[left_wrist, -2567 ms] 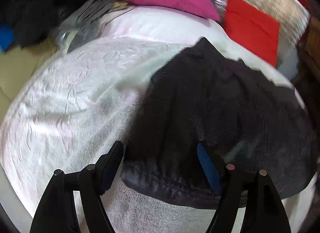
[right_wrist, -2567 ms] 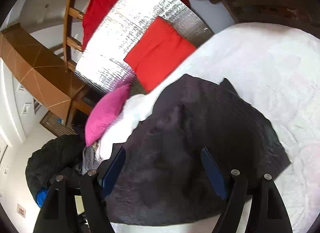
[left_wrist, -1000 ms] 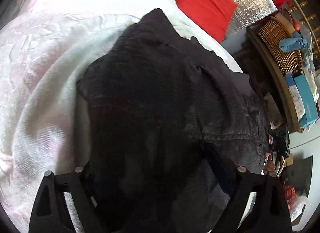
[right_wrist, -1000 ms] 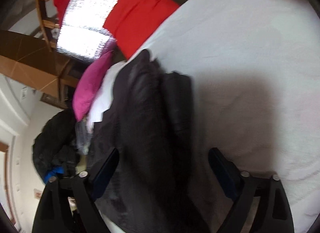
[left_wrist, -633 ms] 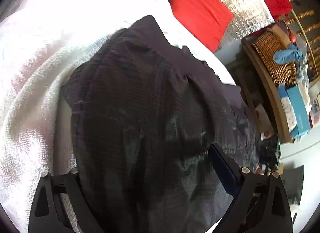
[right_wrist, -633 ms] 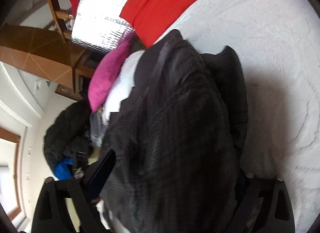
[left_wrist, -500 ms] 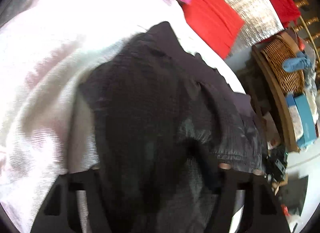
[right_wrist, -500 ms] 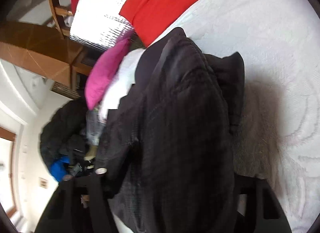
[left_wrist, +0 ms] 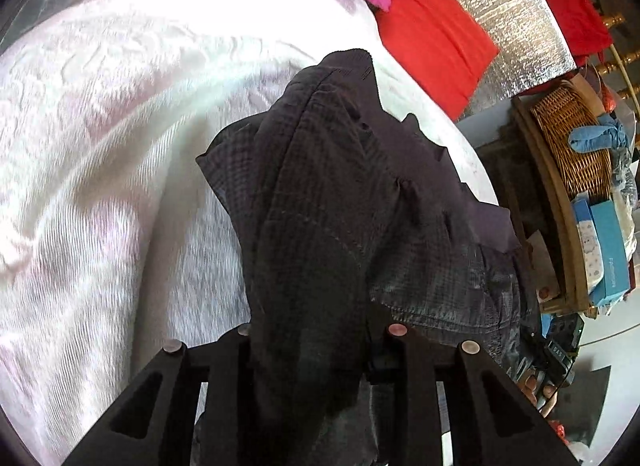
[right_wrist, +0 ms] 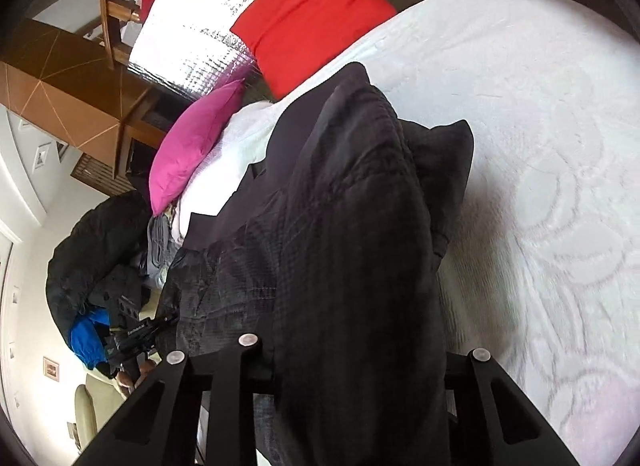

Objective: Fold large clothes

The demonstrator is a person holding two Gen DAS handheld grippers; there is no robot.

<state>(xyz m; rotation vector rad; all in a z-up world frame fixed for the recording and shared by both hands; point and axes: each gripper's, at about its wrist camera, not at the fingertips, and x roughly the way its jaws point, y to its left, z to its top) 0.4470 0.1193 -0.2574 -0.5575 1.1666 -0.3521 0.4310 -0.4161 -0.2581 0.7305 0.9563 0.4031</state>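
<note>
A large dark checked garment [left_wrist: 332, 193] lies bunched on the white bedspread [left_wrist: 100, 145]. Its near edge is gathered between the fingers of my left gripper [left_wrist: 316, 338], whose jaws are closing on the cloth; the pads are hidden under the fabric. In the right wrist view the same garment [right_wrist: 352, 205] rises in a thick fold from the bedspread [right_wrist: 540, 125] into my right gripper [right_wrist: 352, 358]. Those jaws are closing on it too, and cloth drapes over the right finger. Each view shows the other gripper held by a hand at the garment's far corner.
A red pillow [right_wrist: 312, 13] and a pink pillow [right_wrist: 196, 145] lie at the head of the bed against a silver foil panel [right_wrist: 192, 21]. A dark heap of clothes [right_wrist: 92, 250] sits beyond the bed's edge. A wicker basket [left_wrist: 572, 137] and boxes stand beside the bed.
Both pairs of jaws went from wide apart to narrow around the garment's edge. The flat garment has been gathered into a raised, bunched fold, and the right gripper has lifted.
</note>
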